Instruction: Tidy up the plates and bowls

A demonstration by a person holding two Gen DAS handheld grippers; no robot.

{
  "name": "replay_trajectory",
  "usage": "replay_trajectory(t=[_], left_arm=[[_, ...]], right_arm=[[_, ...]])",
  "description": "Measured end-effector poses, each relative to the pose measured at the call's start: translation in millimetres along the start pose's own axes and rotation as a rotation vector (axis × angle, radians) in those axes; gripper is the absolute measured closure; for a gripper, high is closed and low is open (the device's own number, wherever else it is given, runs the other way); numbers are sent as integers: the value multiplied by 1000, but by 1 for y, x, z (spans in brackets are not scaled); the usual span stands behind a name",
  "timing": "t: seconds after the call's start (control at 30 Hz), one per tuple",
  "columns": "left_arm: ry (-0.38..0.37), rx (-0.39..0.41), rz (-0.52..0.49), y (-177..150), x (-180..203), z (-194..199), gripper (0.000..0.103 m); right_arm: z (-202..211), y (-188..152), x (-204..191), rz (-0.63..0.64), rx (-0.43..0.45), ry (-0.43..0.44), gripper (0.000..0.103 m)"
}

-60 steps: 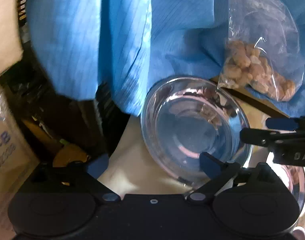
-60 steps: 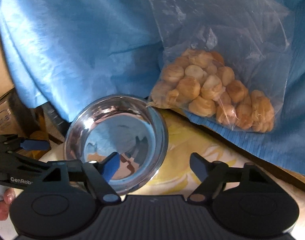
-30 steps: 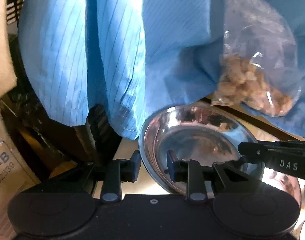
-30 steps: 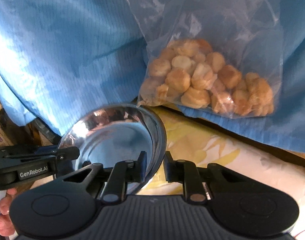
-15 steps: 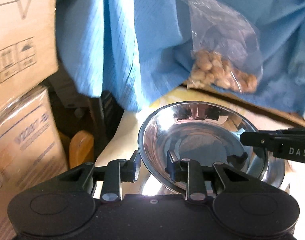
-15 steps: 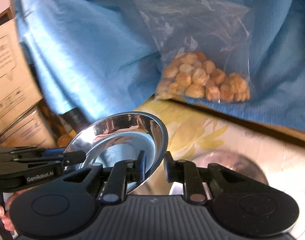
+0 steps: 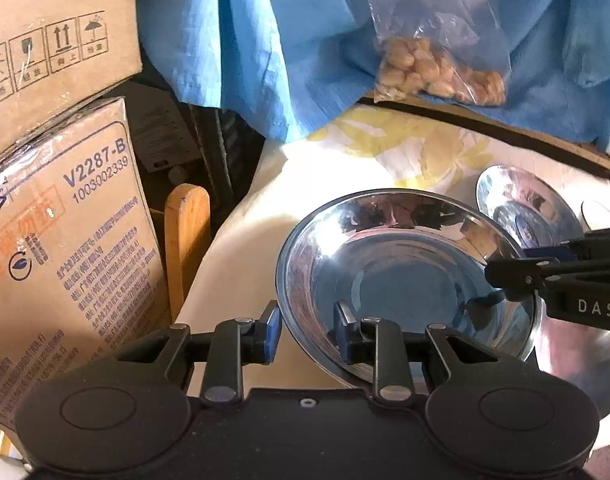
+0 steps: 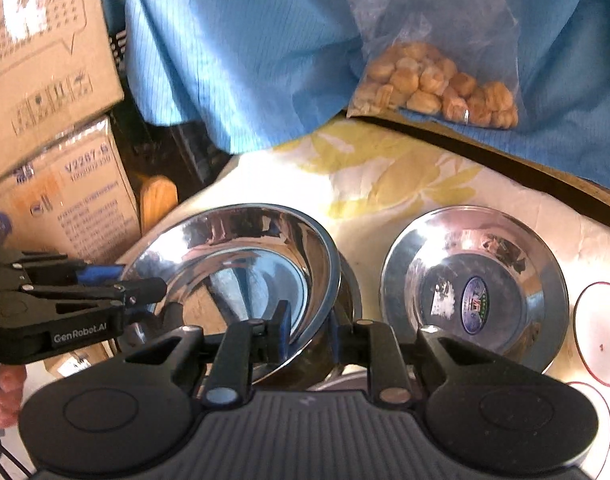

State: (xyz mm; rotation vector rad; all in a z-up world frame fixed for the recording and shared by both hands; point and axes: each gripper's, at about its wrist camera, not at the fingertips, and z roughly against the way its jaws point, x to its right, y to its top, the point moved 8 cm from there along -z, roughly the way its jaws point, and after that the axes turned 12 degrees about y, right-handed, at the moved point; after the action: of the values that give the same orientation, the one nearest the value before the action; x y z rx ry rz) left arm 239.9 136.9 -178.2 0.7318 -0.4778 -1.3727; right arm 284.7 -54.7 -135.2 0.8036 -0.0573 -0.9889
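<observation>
- The big steel bowl (image 8: 241, 264) is being carried by two sets of tongs at once, each clamped on its rim. It's tilted and lifted, not flat on the surface (image 8: 405, 176).
- The left tongs (image 7: 307, 330) are clenched on the bowl's near rim: one pad outside the wall, the other inside.
- The right tongs (image 8: 307, 330) are grasping the opposite edge the same way, rim sandwiched between the blue pads. A hand (image 8: 3, 394) can be seen gripping the left tool's handle at the far left of the right wrist view.
- Just under the bowl and slightly to its right, another shiny rim (image 8: 351, 280) is peeking out, so it looks like the bowl is being lowered onto a stack. That's a guess; what's underneath is mostly hidden.
- To the right of the bowl, a steel plate (image 8: 473, 288) with a sticker sits flat on the flowery cloth. Past that, white red-rimmed plates (image 8: 597, 336) are partly seen.
- Behind the bowl: blue fabric (image 8: 233, 52) and a plastic bag of snacks (image 8: 437, 80). Off its left side, cardboard boxes (image 7: 61, 248).
- Step in hand, probably: nesting the bowl into whatever's below.
- Next, the bowl would need to be levelled, centred over that lower rim, set down, then both grips released. A tilted drop could be a clanger.
</observation>
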Motion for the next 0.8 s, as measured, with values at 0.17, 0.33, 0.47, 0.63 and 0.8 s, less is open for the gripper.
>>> replay_trajectory(t=[0.17, 0.33, 0.47, 0.63, 0.8], left_arm=[[-5, -13, -24, -6, 6, -4, 73], [-2, -14, -37, -9, 8, -6, 73], [2, -15, -55, -10, 11, -10, 73], [-3, -28, -56, -12, 12, -15, 73], [3, -26, -46, -10, 11, -14, 71]], right_arm=[[0, -8, 0, 5, -23, -15, 77], [-4, -11, 3, 8, -30, -24, 77], [-8, -11, 5, 15, -36, -36, 75], [-10, -9, 7, 25, -37, -44, 72], [-11, -7, 5, 34, -29, -51, 67]])
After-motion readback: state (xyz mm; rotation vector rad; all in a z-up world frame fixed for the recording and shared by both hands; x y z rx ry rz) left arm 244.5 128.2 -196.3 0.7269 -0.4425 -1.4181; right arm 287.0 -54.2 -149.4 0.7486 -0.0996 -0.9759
